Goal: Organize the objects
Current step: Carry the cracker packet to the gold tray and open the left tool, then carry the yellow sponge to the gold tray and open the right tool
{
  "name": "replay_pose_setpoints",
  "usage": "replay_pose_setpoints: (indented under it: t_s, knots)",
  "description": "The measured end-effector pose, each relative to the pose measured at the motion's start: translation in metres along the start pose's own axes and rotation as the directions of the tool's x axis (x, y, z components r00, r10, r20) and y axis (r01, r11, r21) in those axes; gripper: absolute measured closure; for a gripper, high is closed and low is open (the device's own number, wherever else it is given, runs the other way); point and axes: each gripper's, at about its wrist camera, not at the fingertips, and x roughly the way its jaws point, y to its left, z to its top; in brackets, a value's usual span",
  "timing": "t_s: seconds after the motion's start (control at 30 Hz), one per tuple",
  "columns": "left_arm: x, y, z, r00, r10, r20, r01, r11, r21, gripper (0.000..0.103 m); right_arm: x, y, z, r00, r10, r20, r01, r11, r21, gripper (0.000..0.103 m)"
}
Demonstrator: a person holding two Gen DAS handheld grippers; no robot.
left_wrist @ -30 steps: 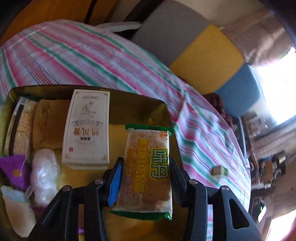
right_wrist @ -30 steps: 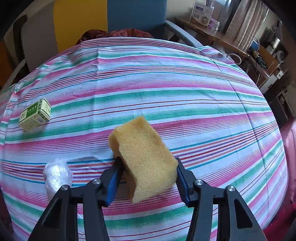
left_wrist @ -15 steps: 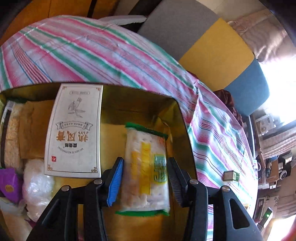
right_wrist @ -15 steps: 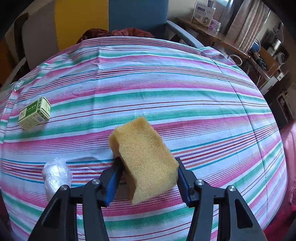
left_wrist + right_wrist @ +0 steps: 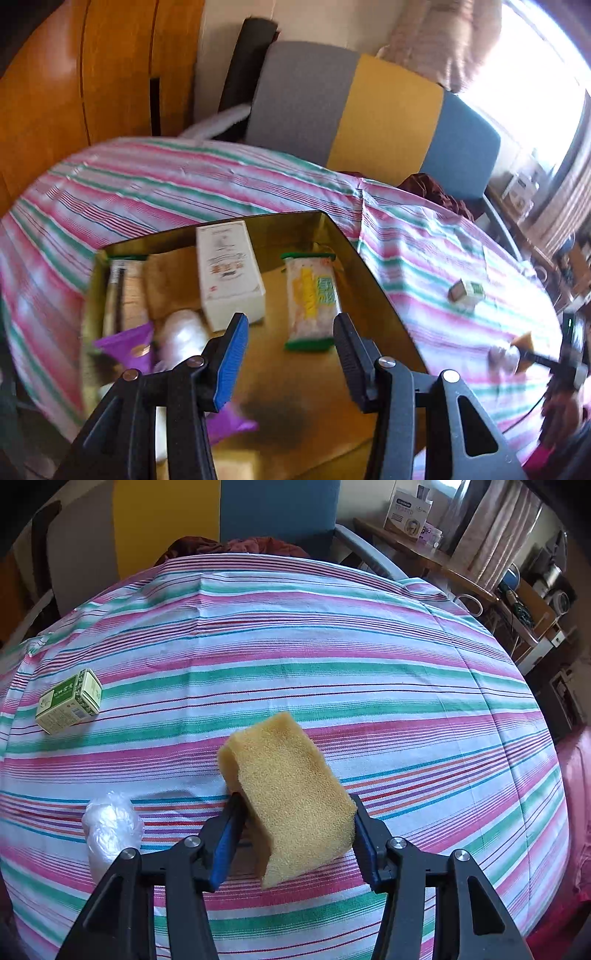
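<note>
My left gripper (image 5: pixel 291 321) stands open above the gold tin (image 5: pixel 373 277), with nothing between its fingers. The green-edged biscuit packet (image 5: pixel 312 299) lies flat inside the tin just beyond the fingertips. Beside it in the tin are a white carton (image 5: pixel 229 273), a purple packet (image 5: pixel 125 345), a clear plastic bundle (image 5: pixel 181 332) and other snacks at the left wall. My right gripper (image 5: pixel 295 812) is shut on a yellow sponge (image 5: pixel 291 797), held above the striped tablecloth (image 5: pixel 332 657).
A small green box (image 5: pixel 70 701) lies on the cloth at the left, also visible as the green box (image 5: pixel 467 291) right of the tin. A clear plastic bundle (image 5: pixel 110 823) sits near my right gripper's left finger. A grey, yellow and blue chair (image 5: pixel 369 110) stands behind the table.
The left gripper has let go of the biscuit packet, which now lies in the tin, and has pulled back and up. The right gripper and sponge have not moved.
</note>
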Motion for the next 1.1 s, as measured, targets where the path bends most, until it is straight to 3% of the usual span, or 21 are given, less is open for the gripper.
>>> replay_pose_setpoints:
  t_s: [0.27, 0.93, 1.1]
  knots:
    - [-0.036, 0.004, -0.032, 0.996, 0.061, 0.059, -0.066, 0.995, 0.076, 0.055, -0.001, 0.004, -0.001, 1.000, -0.019, 0.009, 0.019, 1.000, -0.013, 0.048]
    - [-0.040, 0.024, -0.051, 0.998, 0.039, 0.044, -0.041, 0.998, 0.047, 0.055, -0.010, 0.016, -0.007, 1.000, -0.026, 0.000, 0.026, 1.000, -0.010, 0.051]
    - [-0.045, 0.028, -0.051, 0.998, 0.037, 0.056, -0.039, 0.998, 0.039, 0.055, -0.040, 0.013, -0.004, 0.998, 0.014, 0.064, -0.017, 0.999, 0.044, 0.052]
